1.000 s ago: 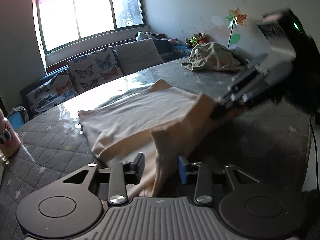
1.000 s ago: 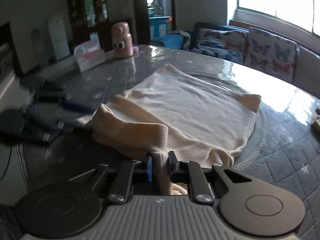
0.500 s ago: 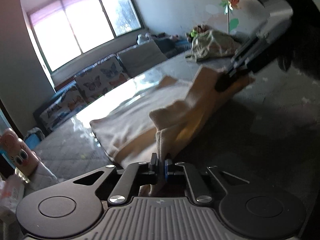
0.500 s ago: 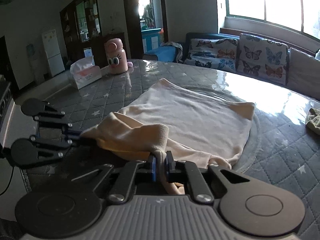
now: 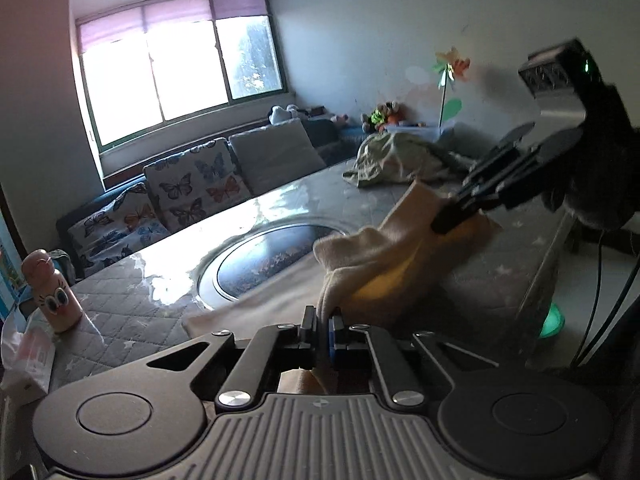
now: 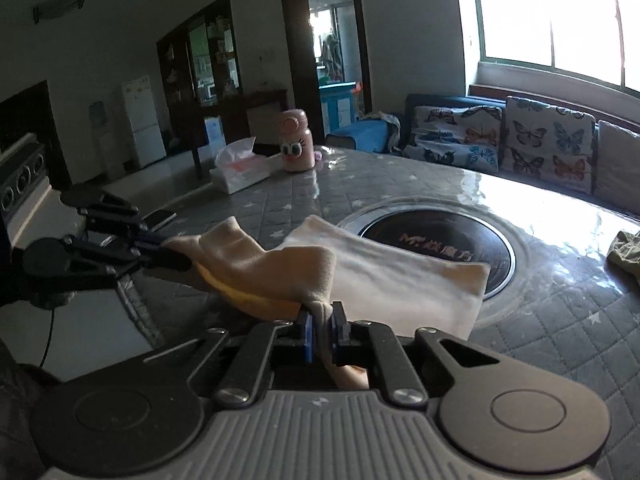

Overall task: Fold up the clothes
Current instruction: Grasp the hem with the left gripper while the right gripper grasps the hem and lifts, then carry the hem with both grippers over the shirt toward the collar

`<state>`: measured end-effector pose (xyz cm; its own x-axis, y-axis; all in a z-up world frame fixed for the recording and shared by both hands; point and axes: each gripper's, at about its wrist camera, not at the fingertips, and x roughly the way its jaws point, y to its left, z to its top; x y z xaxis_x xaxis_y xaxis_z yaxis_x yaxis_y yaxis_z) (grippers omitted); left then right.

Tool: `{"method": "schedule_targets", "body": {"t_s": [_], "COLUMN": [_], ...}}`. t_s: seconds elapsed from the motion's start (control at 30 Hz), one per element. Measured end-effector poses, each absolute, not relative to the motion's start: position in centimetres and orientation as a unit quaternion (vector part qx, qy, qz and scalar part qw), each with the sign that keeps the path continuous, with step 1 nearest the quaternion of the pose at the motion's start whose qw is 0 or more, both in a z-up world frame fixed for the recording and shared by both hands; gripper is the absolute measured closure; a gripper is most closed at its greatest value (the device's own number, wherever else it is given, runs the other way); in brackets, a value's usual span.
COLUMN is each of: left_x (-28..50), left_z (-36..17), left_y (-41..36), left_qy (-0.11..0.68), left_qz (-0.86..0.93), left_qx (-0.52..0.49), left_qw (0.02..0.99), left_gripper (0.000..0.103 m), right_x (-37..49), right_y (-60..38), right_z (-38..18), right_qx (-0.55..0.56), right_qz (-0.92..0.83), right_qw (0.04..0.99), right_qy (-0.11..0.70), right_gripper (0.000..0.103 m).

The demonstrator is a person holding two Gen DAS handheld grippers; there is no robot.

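My left gripper (image 5: 324, 326) and right gripper (image 6: 322, 322) were each clamped on an edge of the cream garment (image 6: 384, 276), its near edge raised off the quilted table (image 6: 560, 332) so I could fold it over

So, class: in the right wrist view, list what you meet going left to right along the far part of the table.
Tissue box → pink bottle → round inset plate → crumpled green garment.
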<state>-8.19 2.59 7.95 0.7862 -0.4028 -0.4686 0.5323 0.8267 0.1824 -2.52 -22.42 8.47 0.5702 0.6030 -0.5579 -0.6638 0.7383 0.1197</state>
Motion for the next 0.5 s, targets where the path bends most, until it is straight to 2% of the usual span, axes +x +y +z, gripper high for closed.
{"method": "schedule_targets", "body": {"t_s": [0.17,0.5], "left_x": [-5.5,4.2], "left_z": [7.6,5.4], "left_y": [2.8,4.9], "left_qy": [0.210,0.254], "left_qz": [-0.226,-0.174], "left_qx": [0.145,0.113], "left_qw": [0.940,0.945], "left_gripper": [0.097,0.097], "right_x": [0.0,10.2], "right_y": [-22.0,-18.0], "right_z": [8.7,7.6], "right_qx": [-0.043,-0.079], "right_qz": [0.352,0.336], "right_qw": [0.887,0.884], "right_qy": [0.296,0.316], "right_gripper": [0.096,0.096]}}
